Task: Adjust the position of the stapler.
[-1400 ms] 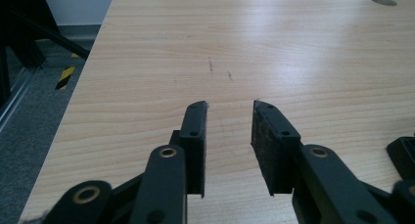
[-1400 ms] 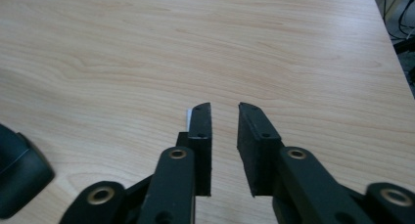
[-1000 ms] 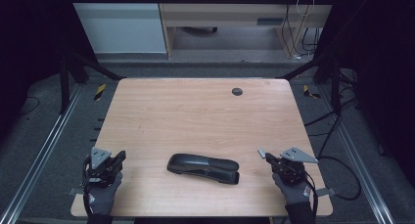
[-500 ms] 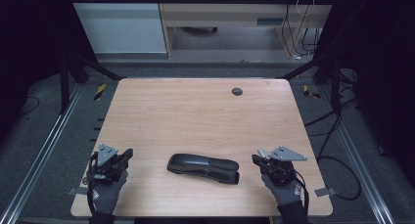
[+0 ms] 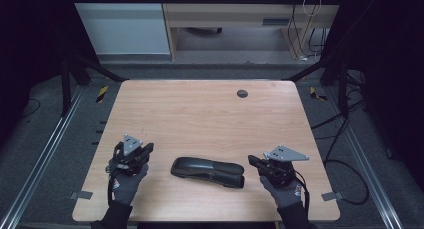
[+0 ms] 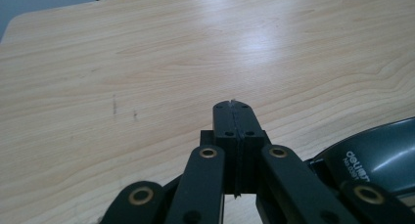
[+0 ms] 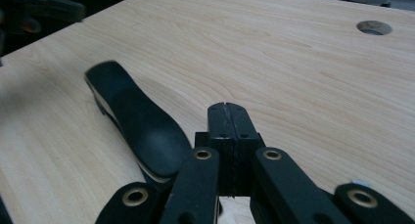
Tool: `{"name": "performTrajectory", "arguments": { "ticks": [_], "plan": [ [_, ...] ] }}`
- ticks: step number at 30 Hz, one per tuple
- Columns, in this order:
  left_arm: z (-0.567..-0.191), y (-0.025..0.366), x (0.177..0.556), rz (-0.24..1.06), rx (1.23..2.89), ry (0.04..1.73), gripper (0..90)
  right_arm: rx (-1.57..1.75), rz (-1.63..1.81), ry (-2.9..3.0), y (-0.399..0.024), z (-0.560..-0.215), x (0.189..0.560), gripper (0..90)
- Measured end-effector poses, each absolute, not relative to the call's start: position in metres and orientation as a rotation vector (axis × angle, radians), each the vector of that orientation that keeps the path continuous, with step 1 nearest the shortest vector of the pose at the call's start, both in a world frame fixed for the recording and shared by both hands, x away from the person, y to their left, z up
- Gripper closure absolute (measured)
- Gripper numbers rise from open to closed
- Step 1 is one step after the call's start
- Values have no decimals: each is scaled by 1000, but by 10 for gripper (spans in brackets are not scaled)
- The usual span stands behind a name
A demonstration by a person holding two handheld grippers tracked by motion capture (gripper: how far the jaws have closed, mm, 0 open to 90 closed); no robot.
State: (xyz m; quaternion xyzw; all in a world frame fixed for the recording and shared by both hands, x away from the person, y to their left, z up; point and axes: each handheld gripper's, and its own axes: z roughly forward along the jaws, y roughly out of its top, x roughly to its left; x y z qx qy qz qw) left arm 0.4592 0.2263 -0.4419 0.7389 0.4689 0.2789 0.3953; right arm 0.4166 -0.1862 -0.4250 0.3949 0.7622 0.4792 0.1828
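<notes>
On either side of the black stapler [image 5: 207, 172], left claw [image 5: 148, 148] and right claw [image 5: 251, 161], both closed.

Both hands wear dark grey gloves with red marks at the cuffs. Left tool [image 5: 134, 155] and right tool [image 5: 272, 165]: black, brass-coloured rivets, grey three-cornered top plates, black cables.

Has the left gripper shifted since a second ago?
Yes. The left gripper has moved inward from the table edge toward the black stapler, which stayed put.
</notes>
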Motion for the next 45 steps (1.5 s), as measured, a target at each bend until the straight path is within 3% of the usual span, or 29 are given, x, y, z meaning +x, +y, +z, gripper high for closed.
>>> {"name": "performTrajectory", "arguments": {
  "ticks": [21,45],
  "plan": [
    [-465,174,490,607,2013,1105,900,990,1465,2297,-145,-428,406,900],
    [-475,166,491,574,2052,1084,900,1043,1366,2447,-150,-488,392,900]
  ]
}}
